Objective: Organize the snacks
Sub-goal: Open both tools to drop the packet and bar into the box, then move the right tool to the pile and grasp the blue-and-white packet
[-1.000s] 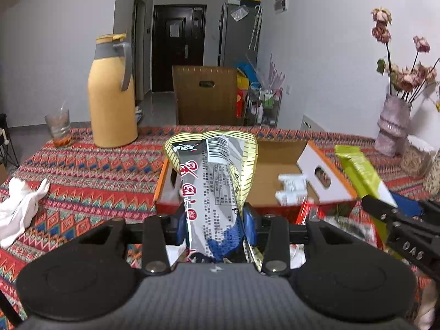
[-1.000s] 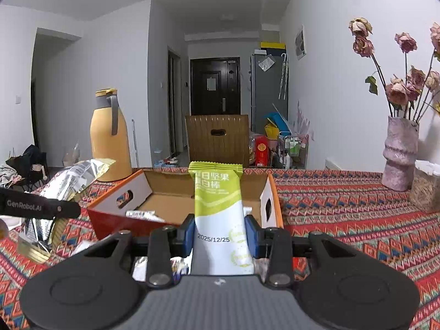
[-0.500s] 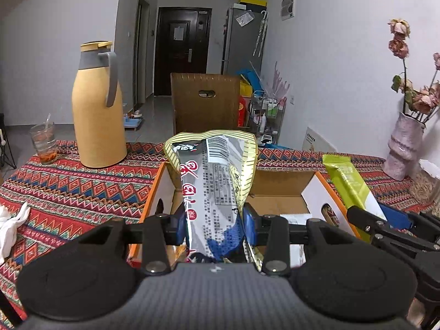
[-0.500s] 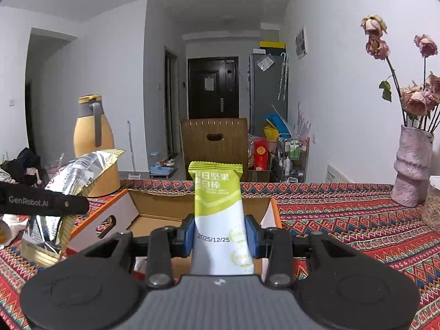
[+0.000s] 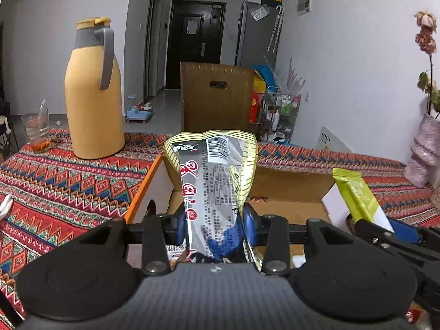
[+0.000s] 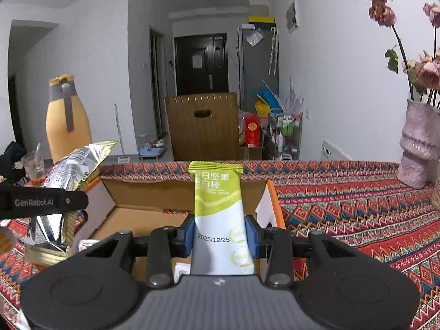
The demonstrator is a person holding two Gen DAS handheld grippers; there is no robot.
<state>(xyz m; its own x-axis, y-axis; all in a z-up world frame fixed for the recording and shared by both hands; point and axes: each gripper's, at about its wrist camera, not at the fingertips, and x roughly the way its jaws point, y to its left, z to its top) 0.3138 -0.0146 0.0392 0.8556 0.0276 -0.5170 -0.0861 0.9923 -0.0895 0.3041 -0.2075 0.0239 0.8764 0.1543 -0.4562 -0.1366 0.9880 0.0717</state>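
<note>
Over the open box (image 5: 288,187), a silver packet (image 5: 214,189) is pinched by the left gripper (image 5: 213,227) and a green bar (image 6: 218,214) by the right gripper (image 6: 220,235), both held upright, seemingly for dropping in.

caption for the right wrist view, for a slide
Right gripper holds green snack bar above open cardboard box; left gripper alongside.

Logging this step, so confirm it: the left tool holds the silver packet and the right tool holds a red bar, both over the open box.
Wrong colour: the bar in the right tool is green and white, as the right wrist view shows. The left tool does hold the silver packet, both over the open box.
</note>
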